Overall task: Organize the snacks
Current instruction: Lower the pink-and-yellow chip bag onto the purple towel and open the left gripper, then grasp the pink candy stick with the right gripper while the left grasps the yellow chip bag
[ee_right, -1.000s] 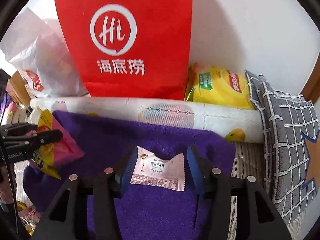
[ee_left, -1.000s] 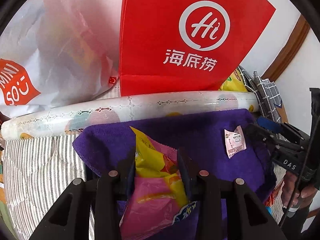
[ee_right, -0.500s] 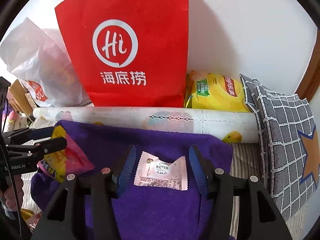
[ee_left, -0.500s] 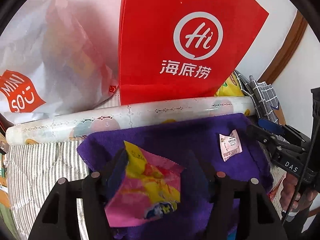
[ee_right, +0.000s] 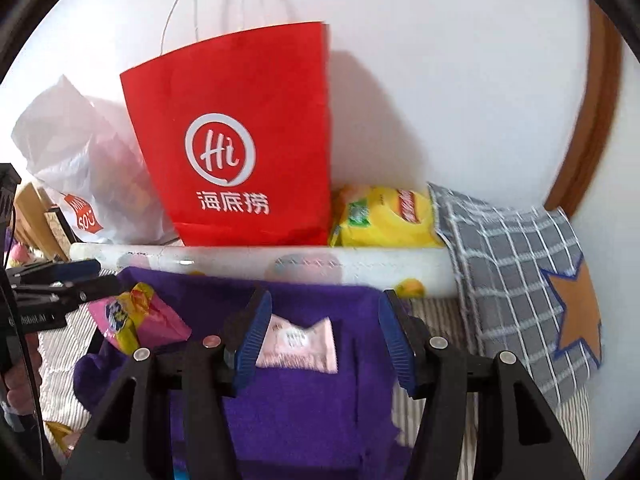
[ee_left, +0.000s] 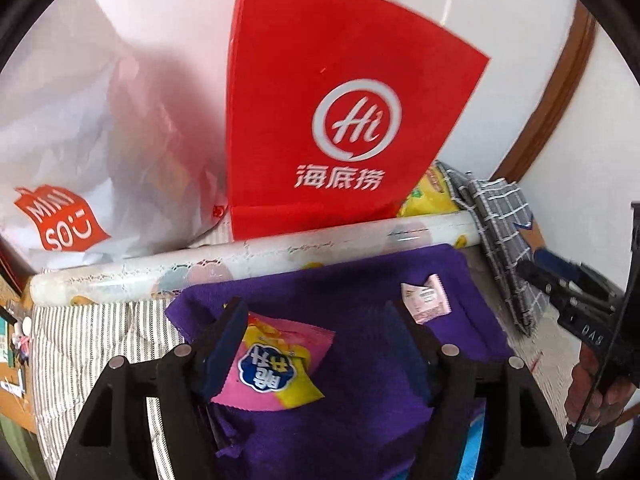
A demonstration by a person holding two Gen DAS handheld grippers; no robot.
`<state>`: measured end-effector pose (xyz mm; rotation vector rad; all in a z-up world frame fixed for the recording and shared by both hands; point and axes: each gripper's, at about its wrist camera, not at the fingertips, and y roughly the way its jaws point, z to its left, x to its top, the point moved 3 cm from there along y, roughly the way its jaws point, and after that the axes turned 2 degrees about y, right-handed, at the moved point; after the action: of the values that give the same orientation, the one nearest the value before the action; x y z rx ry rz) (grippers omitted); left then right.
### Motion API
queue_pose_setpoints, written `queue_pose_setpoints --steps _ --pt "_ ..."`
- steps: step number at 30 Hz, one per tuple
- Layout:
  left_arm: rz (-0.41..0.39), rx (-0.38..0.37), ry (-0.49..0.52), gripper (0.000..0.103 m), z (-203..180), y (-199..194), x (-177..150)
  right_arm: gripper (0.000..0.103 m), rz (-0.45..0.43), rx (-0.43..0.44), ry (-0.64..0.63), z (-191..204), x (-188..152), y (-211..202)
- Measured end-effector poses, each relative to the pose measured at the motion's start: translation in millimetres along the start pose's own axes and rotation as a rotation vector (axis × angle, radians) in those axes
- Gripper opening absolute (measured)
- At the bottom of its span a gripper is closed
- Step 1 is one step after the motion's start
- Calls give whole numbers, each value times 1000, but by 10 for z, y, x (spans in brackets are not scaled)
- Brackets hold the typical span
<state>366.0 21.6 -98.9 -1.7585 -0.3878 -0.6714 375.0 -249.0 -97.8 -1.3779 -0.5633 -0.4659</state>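
A pink and yellow snack packet (ee_left: pixel 276 364) lies flat on the purple towel (ee_left: pixel 360 420), between the opening jaws of my left gripper (ee_left: pixel 316 340). It lies close beside the left blue pad, and the pads do not press it. A small pale pink packet (ee_right: pixel 300 340) rests on the same towel (ee_right: pixel 300 408) between the jaws of my right gripper (ee_right: pixel 324 338), which stands open above it. The small packet (ee_left: pixel 426 300) also shows in the left wrist view, and the snack packet (ee_right: pixel 136 320) in the right wrist view.
A red paper bag (ee_right: pixel 240 152) stands against the wall, with a white plastic bag (ee_left: pixel 80 140) to its left. A patterned roll (ee_left: pixel 240 256) lies along the towel's far edge. A yellow chip bag (ee_right: pixel 384 216) and a grey checked cloth (ee_right: pixel 520 272) lie at the right. Striped bedding (ee_left: pixel 80 340) lies underneath.
The left jaws widened and let go of the pink and yellow packet, which dropped flat onto the towel. Both grippers rose and drew back. The small pink packet stayed put.
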Motion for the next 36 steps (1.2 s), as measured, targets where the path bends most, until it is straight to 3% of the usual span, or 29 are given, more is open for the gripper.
queue_pose_setpoints --steps 10,18,33,36 --pt "-46 0 34 75 -240 -454 -99 56 86 -104 72 -629 -823 -400" --pt "-33 37 34 75 -297 -684 -401 56 156 -78 168 -903 -1430 -463" --pt "21 130 -26 75 -92 -845 -868 55 202 -5 283 -924 -1690 -58" --pt "31 152 -34 75 -30 -865 -931 40 204 2 289 -922 -1707 35"
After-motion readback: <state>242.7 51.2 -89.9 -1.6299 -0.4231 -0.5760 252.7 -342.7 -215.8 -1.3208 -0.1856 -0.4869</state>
